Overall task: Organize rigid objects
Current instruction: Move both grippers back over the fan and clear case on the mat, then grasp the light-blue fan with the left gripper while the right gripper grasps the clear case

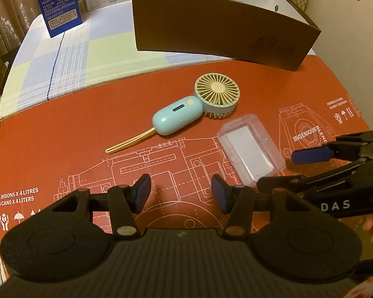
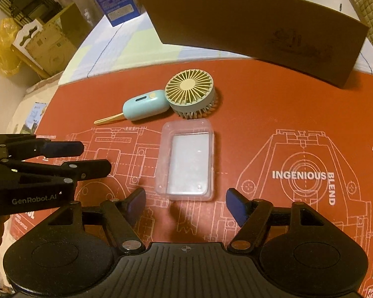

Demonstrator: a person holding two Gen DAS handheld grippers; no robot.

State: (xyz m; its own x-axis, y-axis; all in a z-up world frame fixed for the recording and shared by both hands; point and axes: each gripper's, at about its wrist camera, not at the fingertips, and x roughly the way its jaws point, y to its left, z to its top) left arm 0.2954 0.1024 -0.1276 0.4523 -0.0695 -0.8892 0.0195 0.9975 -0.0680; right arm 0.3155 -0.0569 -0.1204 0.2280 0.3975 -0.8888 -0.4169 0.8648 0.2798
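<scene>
Right gripper [image 2: 185,202] gapes before clear plastic case [image 2: 187,157], silvery inside.

A red printed cardboard sheet [image 1: 62,149] covers a checked tablecloth [image 1: 69,57]; beyond it stands a blue carton [image 1: 58,2].

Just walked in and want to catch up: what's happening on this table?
A person holds a claw in each hand above a red cardboard sheet. Both the left claw and right claw are open and empty. A blue handheld fan and a clear plastic case lie untouched on the sheet, the case right ahead of the right claw. An open brown box stands behind them.
</scene>
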